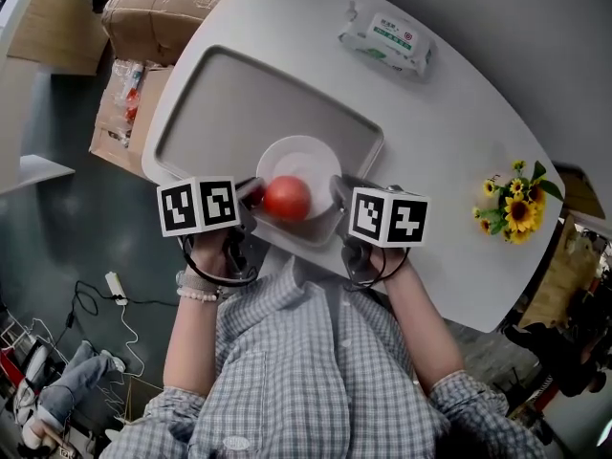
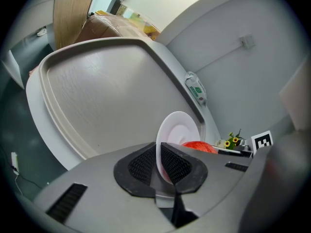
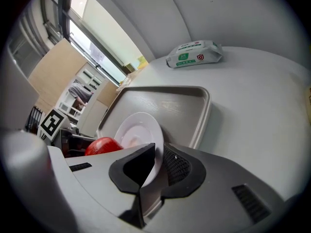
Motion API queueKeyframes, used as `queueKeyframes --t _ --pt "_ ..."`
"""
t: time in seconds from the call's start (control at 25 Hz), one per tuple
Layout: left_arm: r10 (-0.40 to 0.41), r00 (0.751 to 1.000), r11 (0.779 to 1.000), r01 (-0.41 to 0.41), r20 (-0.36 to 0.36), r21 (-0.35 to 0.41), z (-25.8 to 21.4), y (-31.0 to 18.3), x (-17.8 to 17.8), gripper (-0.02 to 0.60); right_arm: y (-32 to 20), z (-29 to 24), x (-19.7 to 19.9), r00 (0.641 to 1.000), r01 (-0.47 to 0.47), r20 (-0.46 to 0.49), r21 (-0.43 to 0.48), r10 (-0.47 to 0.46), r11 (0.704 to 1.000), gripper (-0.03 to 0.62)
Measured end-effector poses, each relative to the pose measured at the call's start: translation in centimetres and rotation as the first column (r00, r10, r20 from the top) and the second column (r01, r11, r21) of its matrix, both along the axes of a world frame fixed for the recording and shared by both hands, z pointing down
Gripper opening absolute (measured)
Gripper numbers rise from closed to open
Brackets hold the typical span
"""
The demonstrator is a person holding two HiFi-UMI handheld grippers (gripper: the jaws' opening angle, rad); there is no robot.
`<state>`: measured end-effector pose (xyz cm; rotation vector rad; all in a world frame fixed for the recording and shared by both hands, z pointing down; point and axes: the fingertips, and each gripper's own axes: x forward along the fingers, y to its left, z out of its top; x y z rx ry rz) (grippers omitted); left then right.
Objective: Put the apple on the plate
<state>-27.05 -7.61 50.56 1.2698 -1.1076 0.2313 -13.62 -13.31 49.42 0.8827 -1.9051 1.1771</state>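
Item 1, nearest: noted two forearms in checked sleeves, a bead bracelet at the left wrist.

Item 2: found the left hand-held gripper (image 1: 251,199) clenched on the left rim of the plate (image 1: 304,156), the rim pinched between the ribbed pads. Confirmed from its own view: left hand-held gripper (image 2: 160,164), plate (image 2: 177,127).

Item 3: found the right hand-held gripper (image 1: 337,194) likewise clenched on the opposite rim. Confirmed from its own view: right hand-held gripper (image 3: 155,166), plate (image 3: 138,130).

Item 4: logged the apple (image 1: 287,198), red and round, already on the plate, toward its near side. Placed it between the two hand-held grippers, inboard of each: rightward past the left jaws (image 2: 199,147), leftward past the right jaws (image 3: 103,145). Judged it somewhat nearer the left one. Read no long axis; close to a ball, so judged liable to roll if the plate tips.

Item 5: judged the placing done, and any coming move dependent on both hands keeping the plate level along the line joining them.

Item 6: noted the tray (image 1: 220,103), grey, under and beyond the plate. Could not tell plate resting or lifted.

Item 7, farther: listed the surface (image 1: 459,142), a wipes pack (image 1: 386,38) and a sunflower bunch (image 1: 516,204), both well apart from the plate.

Item 8, farthest: listed a cardboard box (image 1: 163,8) off the surface.
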Motion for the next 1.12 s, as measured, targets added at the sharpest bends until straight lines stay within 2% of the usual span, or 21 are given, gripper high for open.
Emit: queueKeyframes --t 0.2,0.64,1.12 --pt "0.001 1.0 1.0 -0.001 0.001 0.002 0.4 0.1 0.0 0.034 -0.3 0.3 -0.3 0.999 0.041 -0.019 0.027 -0.04 0.999 0.06" --pt "0.005 1.0 1.0 -0.005 0.006 0.031 0.2 0.0 -0.3 0.034 -0.6 0.4 -0.8 0.996 0.086 0.009 0.063 -0.086 0.994 0.061" --pt "0.039 0.998 0.997 -0.041 0.046 0.058 0.1 -0.2 -0.2 0.035 -1.2 0.3 -0.9 0.992 0.123 -0.033 0.193 -0.119 0.973 0.061"
